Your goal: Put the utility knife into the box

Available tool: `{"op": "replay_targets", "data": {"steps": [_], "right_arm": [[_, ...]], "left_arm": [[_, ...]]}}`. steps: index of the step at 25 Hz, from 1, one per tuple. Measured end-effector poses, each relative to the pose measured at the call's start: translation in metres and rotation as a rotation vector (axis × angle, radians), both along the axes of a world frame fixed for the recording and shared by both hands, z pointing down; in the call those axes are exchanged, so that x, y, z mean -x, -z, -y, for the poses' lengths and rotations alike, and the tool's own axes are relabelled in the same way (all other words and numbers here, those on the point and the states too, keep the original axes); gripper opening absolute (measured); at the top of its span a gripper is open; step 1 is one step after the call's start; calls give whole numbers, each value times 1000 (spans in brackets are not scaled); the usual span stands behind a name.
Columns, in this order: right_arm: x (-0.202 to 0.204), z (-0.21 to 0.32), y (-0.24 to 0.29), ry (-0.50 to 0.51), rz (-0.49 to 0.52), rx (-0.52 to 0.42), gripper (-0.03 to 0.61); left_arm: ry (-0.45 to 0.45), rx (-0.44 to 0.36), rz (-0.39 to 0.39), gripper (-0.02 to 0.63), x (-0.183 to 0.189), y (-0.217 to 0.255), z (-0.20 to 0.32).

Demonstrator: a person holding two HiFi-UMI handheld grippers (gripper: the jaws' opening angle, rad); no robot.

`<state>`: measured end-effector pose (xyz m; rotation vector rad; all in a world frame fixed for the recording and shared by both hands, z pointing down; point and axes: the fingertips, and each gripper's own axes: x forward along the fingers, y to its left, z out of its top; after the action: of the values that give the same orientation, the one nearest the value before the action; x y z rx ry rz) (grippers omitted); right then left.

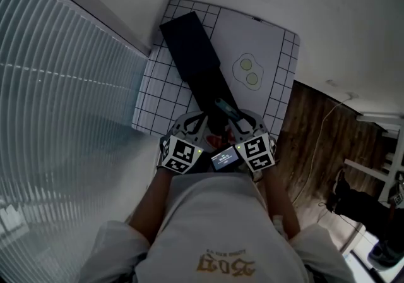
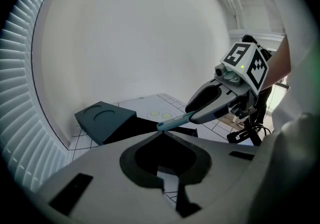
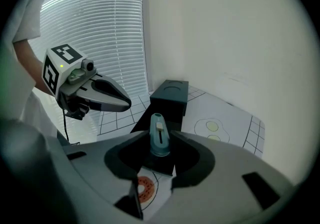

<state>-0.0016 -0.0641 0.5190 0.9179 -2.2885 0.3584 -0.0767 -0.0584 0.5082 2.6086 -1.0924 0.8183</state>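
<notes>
**A:** What does the head view show?

**B:** A long dark box (image 1: 191, 54) lies on a white gridded mat (image 1: 278, 67). Both tools are near the person's chest. The utility knife (image 1: 224, 110) is in the right tool (image 1: 237, 122) and points toward the near end of the box. It is not inside the box. The left tool (image 1: 194, 121) is just beside it.

**A:** And the left gripper view?

**B:** The jaws of the left tool (image 2: 162, 135) are together at the tips, with nothing between them. The right tool (image 2: 196, 114) comes in from the right. The blue-green knife (image 2: 175, 122) sticks out of it, just above the left tips. The box (image 2: 105, 119) is behind, on the mat.

**A:** The right gripper view?

**B:** The right tool (image 3: 159, 144) is clenched on the knife (image 3: 158, 130). The knife stands upright between the jaws, and its slider faces the camera. The box (image 3: 170, 95) is farther back, apart from the knife. A fried-egg drawing (image 3: 212, 128) on the mat is at its right.
</notes>
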Motion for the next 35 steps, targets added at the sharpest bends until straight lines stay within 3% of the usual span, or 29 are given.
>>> {"op": "replay_targets", "data": {"steps": [35], "right_arm": [[34, 17, -67, 68, -105, 182, 135]], "left_arm": [[-75, 116, 13, 6, 8, -56, 29]]}}
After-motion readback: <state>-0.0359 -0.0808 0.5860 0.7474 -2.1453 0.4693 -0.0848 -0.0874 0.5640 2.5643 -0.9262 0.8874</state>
